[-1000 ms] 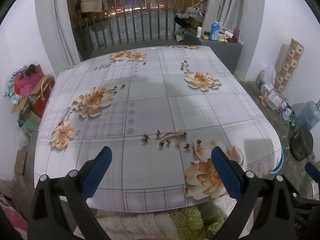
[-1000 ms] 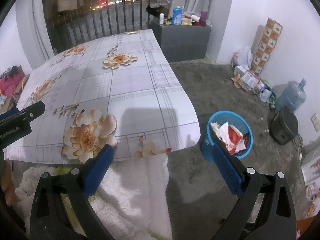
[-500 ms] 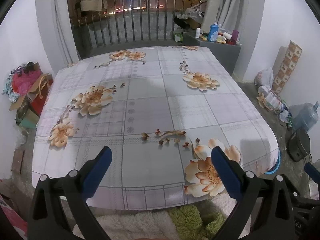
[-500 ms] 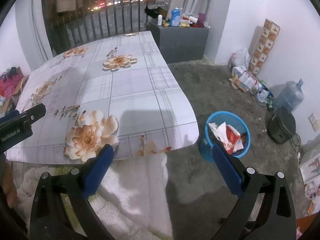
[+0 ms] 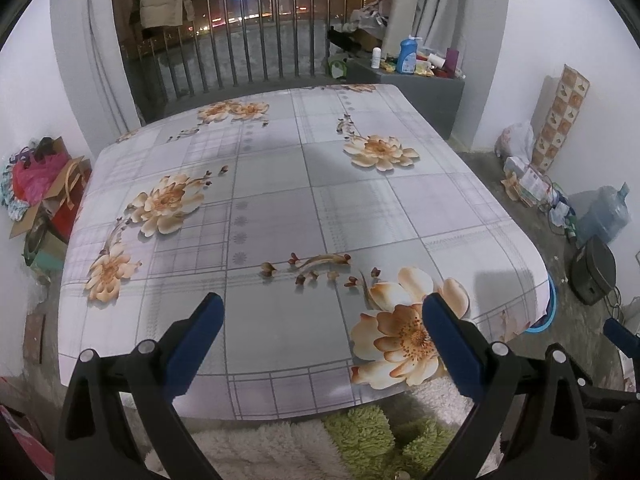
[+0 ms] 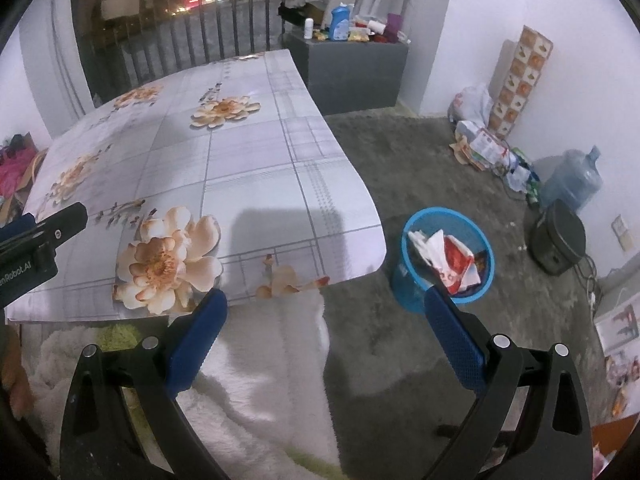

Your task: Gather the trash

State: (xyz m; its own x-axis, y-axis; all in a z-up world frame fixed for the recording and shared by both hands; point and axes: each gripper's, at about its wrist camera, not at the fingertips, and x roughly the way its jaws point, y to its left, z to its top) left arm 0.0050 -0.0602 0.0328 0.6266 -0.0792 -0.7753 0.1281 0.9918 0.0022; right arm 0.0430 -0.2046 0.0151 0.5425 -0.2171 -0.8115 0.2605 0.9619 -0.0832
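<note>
Crumpled trash (image 6: 448, 256) fills the blue bin (image 6: 412, 280) on the floor beside the worktop (image 5: 280, 208), which bears no litter. The left gripper (image 5: 322, 340) and right gripper (image 6: 326, 334) hang wide-jawed, empty. Collection looks essentially done.

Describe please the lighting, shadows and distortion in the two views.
Left wrist view: fisheye bends the table edges and walls; soft grey shadow on the far cloth, corners vignetted dark. Right wrist view: same bending; a boxy shadow lies on the cloth's near corner, the blue basket sharp, night lights blurred beyond the railing.
</note>
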